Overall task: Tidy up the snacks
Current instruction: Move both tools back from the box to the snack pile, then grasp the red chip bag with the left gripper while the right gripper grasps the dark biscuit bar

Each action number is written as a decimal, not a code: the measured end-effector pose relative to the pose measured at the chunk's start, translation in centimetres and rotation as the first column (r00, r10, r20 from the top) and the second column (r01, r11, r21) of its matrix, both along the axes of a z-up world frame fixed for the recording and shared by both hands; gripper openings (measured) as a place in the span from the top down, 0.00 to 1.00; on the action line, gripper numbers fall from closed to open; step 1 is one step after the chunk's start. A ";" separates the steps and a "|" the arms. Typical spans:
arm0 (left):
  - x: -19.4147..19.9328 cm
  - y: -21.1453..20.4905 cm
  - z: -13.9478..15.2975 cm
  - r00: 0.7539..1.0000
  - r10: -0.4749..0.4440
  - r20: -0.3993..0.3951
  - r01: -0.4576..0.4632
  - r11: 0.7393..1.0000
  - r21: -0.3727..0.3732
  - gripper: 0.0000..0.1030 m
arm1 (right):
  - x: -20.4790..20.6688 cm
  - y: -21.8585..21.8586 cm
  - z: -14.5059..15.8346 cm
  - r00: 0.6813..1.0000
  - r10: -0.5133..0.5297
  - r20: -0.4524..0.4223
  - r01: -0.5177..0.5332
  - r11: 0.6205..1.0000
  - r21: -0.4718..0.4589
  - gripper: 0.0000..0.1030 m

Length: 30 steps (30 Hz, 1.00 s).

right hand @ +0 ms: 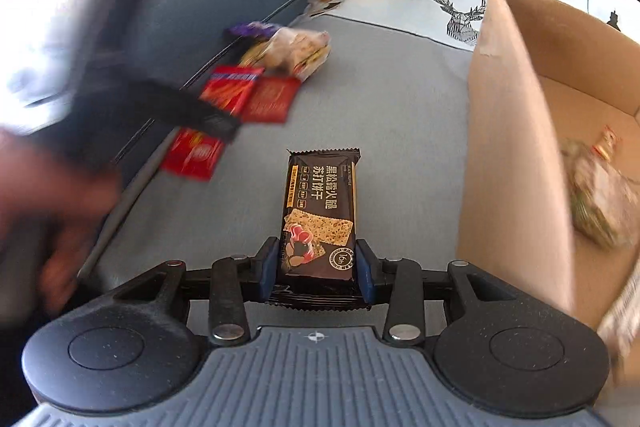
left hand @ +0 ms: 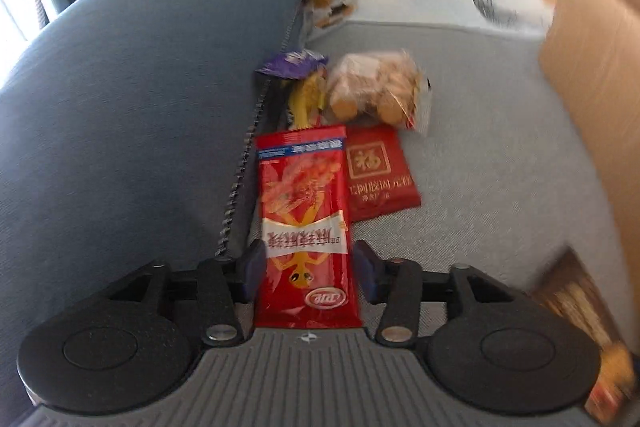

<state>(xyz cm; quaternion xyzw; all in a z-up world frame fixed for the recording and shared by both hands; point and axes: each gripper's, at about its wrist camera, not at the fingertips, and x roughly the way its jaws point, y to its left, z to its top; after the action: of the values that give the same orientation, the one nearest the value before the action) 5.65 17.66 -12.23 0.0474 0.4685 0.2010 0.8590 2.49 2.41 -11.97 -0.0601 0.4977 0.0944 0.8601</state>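
My left gripper (left hand: pixel 308 269) is shut on a long red snack packet (left hand: pixel 306 227), held over the grey sofa seat (left hand: pixel 480 167). Beyond it lie a small dark-red packet (left hand: pixel 378 173), a clear bag of biscuits (left hand: pixel 380 91) and a purple-and-yellow wrapper (left hand: pixel 298 83). My right gripper (right hand: pixel 318 267) is shut on a black cracker packet (right hand: pixel 320 215). In the right wrist view the left gripper (right hand: pixel 188 111) shows blurred at left with its red packet (right hand: pixel 196 155), near the same snack pile (right hand: pixel 288 47). The open cardboard box (right hand: pixel 516 131) stands right of my right gripper.
A blue cushion (left hand: pixel 140 87) borders the seat on the left. A white cushion with a deer print (right hand: pixel 452 7) stands at the back. The box holds a wrapped snack bag (right hand: pixel 600 203). The box's wall (left hand: pixel 592 87) also fills the left wrist view's right side.
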 end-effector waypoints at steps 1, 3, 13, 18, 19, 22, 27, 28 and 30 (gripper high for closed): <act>0.3 -0.2 -0.4 1.000 -0.004 -0.006 0.004 1.000 0.020 0.39 | -0.8 -0.3 0.0 1.000 0.002 0.002 -0.002 1.000 0.008 0.60; 0.4 -0.2 -0.7 0.999 0.016 0.028 -0.017 0.999 0.038 0.39 | -2.0 -0.6 -0.3 1.000 0.001 0.009 -0.001 1.000 0.005 0.60; 0.1 1.0 0.4 0.991 0.089 0.098 -0.087 0.996 -0.028 0.91 | -1.7 -0.6 -1.9 1.000 -0.010 -0.008 0.010 1.000 -0.024 0.60; -1.7 2.6 2.5 0.979 0.107 0.171 -0.075 0.980 -0.183 0.92 | -1.5 -0.6 -2.1 1.000 -0.013 -0.011 0.013 0.999 -0.030 0.60; -2.2 3.1 2.8 0.979 0.105 0.176 -0.059 0.968 -0.246 0.92 | -1.4 -0.6 -2.1 1.000 -0.015 -0.010 0.015 0.999 -0.029 0.60; -2.9 3.7 3.4 0.991 0.037 0.132 0.020 0.915 -0.403 0.92 | -1.5 -0.6 -2.0 1.000 -0.019 -0.007 0.019 0.999 -0.026 0.60; -3.4 1.5 3.6 0.982 -0.188 0.011 0.170 0.862 -0.478 0.85 | -2.0 -0.9 -1.6 1.000 -0.026 -0.013 0.026 1.000 -0.005 0.59; -3.4 1.3 3.7 0.982 -0.191 0.012 0.174 0.864 -0.472 0.75 | -2.0 -1.0 -1.6 1.000 -0.027 -0.015 0.027 1.000 0.004 0.58; -3.5 1.4 4.0 0.988 -0.149 0.038 0.150 0.878 -0.455 0.55 | -2.0 -1.2 -1.3 1.000 -0.028 -0.011 0.028 0.999 0.019 0.58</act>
<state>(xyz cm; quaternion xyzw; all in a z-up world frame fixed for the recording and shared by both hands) 2.14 19.04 -8.22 -0.1197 0.4965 0.0185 0.8595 0.52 1.23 -13.31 -0.0445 0.5023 0.0873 0.8591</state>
